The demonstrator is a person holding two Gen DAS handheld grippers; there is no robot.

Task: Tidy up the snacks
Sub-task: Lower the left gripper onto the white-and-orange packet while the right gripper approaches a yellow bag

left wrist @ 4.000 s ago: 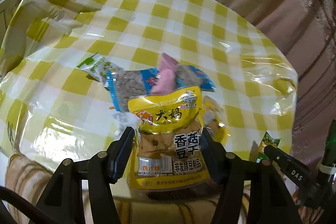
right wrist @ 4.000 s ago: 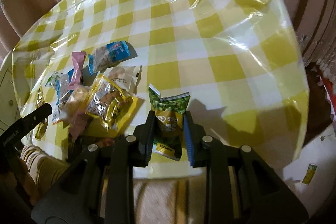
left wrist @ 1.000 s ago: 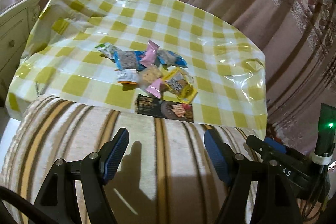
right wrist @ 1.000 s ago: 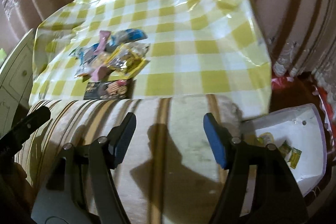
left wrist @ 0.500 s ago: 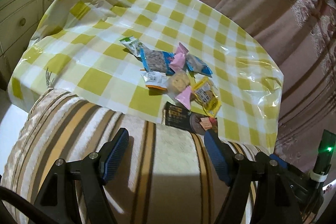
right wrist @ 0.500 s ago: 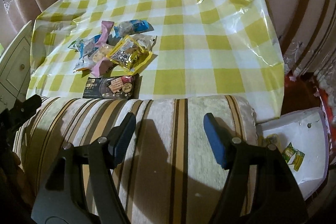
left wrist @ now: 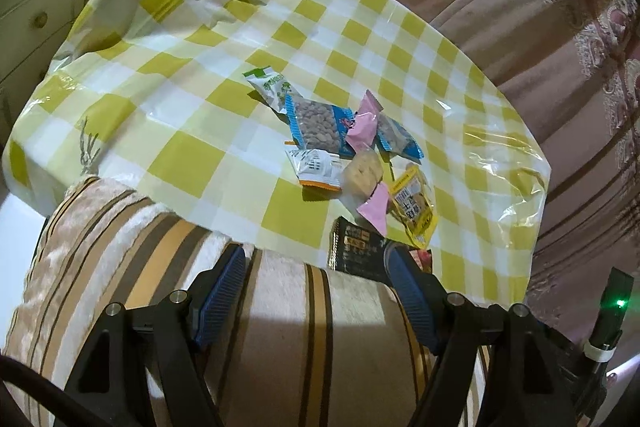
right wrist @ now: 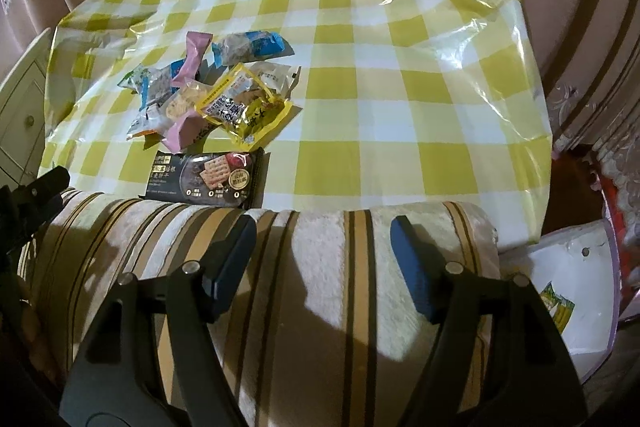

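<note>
Nearest the cameras, both sets of jaws stood apart with nothing between the pads: the left gripper [left wrist: 314,283] and the right gripper [right wrist: 324,255] each hung empty over the striped cushion [right wrist: 320,267] that ran along the near edge of the worktop [right wrist: 400,87]; the right pair had just been opening a little further, with only cushion showing in the gap. Just past the cushion, at the near edge of the checked cloth, lay the dark cracker packet [right wrist: 204,177], flat, its long axis running roughly across the view and parallel to the cushion edge. In the left wrist view this packet [left wrist: 356,255] sat directly ahead of the left jaws' right-hand pad and was partly covered by it, while from the right jaws it lay ahead and off to the left, so the left hand looked the nearer one for it. Beyond it the remaining snacks were heaped together, touching and overlapping: the yellow packet [right wrist: 244,107], pink wrappers [right wrist: 194,57], and blue-edged packets [right wrist: 250,47] farthest back. Low on the right, beside the worktop, a white bin [right wrist: 568,291] already held a green-and-yellow packet [right wrist: 556,305], which I judged to be the drop-off place.
</note>
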